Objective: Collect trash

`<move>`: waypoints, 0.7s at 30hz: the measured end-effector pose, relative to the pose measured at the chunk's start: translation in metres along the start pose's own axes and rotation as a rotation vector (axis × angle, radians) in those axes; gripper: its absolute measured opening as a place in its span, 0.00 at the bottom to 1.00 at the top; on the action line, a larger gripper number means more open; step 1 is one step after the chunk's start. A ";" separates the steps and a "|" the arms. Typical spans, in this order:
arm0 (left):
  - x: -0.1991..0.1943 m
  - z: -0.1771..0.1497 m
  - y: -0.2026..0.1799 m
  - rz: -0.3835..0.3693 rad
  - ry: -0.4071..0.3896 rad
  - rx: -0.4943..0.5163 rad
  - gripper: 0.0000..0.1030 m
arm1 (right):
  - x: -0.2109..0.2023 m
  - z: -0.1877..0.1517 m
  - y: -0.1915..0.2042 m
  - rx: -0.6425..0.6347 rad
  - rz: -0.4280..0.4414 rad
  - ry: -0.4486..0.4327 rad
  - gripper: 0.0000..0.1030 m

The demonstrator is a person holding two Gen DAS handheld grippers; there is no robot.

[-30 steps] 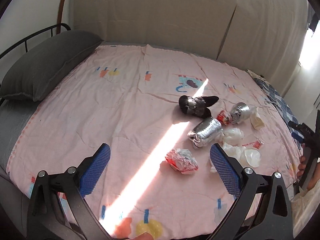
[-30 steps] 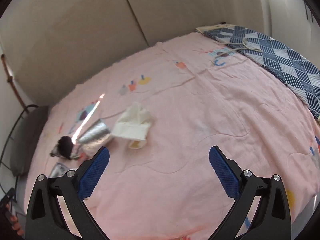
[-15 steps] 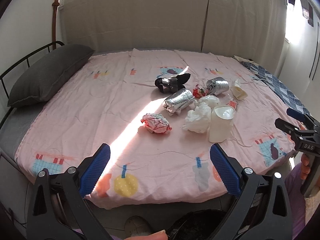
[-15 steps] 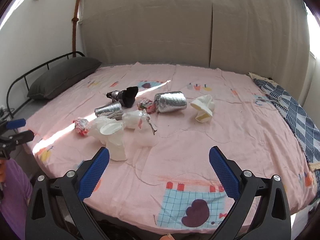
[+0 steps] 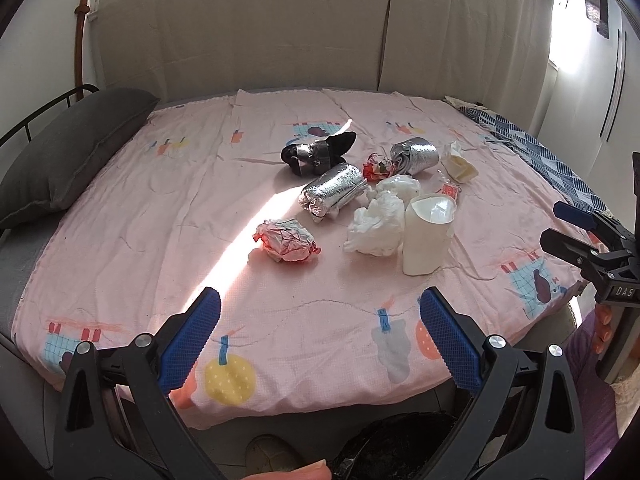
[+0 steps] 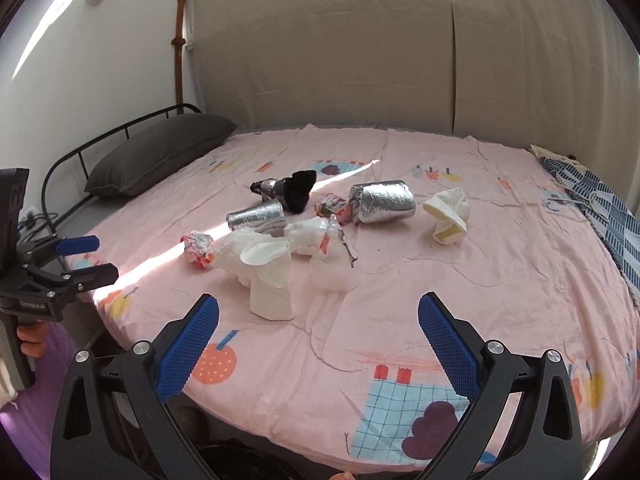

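Trash lies in a cluster on the pink bedsheet [image 5: 168, 200]. It holds a white paper cup [image 5: 426, 236] [image 6: 270, 280], crumpled white tissue [image 5: 376, 224], a red-and-white crumpled wrapper [image 5: 286, 240] [image 6: 197, 248], two foil rolls [image 5: 334, 194] [image 5: 414, 156] [image 6: 382, 202], a black sock-like bundle [image 5: 318, 152] [image 6: 290, 190] and a folded white cup [image 6: 450, 216]. My left gripper [image 5: 320, 330] is open and empty at the bed's near edge. My right gripper [image 6: 318, 334] is open and empty, near the cup.
A grey pillow [image 5: 68, 152] lies at the left by the metal bed frame [image 6: 104, 136]. A blue checked blanket [image 6: 608, 200] lies at the right edge. A dark bin [image 5: 400, 446] sits on the floor below the bed edge. Beige panels back the bed.
Both grippers pulled back from over the bed to its near edge and levelled out. The whole trash cluster and the floor bin came into view. Both stay open.
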State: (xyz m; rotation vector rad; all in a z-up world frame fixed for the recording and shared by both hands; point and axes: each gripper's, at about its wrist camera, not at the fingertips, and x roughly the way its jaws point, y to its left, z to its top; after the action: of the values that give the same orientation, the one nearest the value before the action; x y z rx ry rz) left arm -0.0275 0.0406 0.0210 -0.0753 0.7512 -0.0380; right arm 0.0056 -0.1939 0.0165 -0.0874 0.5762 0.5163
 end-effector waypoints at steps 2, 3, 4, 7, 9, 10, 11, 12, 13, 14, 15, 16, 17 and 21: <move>0.000 -0.001 0.001 -0.012 0.008 -0.015 0.95 | 0.001 0.000 -0.001 0.005 -0.003 0.008 0.93; -0.001 -0.001 0.002 -0.004 0.002 -0.018 0.95 | 0.001 0.000 -0.002 0.010 -0.002 0.011 0.93; -0.001 0.000 0.002 0.005 -0.001 -0.020 0.95 | 0.002 0.001 -0.002 0.014 -0.002 0.013 0.93; -0.003 0.000 0.000 0.013 -0.012 -0.009 0.95 | 0.002 0.002 -0.004 0.019 -0.004 0.016 0.93; -0.006 0.000 -0.004 -0.003 -0.027 0.006 0.95 | 0.003 0.002 -0.005 0.024 -0.003 0.020 0.93; -0.007 0.001 -0.006 0.003 -0.030 0.011 0.95 | 0.003 0.002 -0.006 0.026 -0.001 0.022 0.93; -0.006 0.001 -0.007 0.018 -0.029 0.018 0.95 | 0.003 0.002 -0.006 0.029 0.001 0.022 0.93; -0.005 0.001 -0.009 0.026 -0.026 0.026 0.95 | 0.004 0.002 -0.006 0.030 0.003 0.021 0.93; -0.005 0.001 -0.011 0.031 -0.027 0.034 0.95 | 0.004 0.002 -0.005 0.030 0.004 0.022 0.93; -0.006 0.001 -0.013 0.043 -0.035 0.041 0.95 | 0.004 0.002 -0.005 0.029 0.005 0.022 0.93; -0.006 0.001 -0.014 0.045 -0.039 0.050 0.95 | 0.004 0.002 -0.005 0.027 0.005 0.021 0.93; -0.008 0.001 -0.015 0.011 -0.039 0.058 0.95 | 0.004 0.003 -0.004 0.023 0.006 0.019 0.93; -0.008 0.001 -0.016 -0.003 -0.043 0.054 0.95 | 0.004 0.002 -0.003 0.020 0.007 0.019 0.93; -0.006 0.003 -0.018 0.062 -0.046 0.058 0.95 | 0.004 0.002 -0.002 0.015 0.015 0.017 0.93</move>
State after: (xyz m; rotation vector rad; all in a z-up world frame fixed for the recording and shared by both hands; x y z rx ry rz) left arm -0.0304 0.0236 0.0290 0.0021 0.7058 0.0009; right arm 0.0105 -0.1939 0.0162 -0.0733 0.5974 0.5265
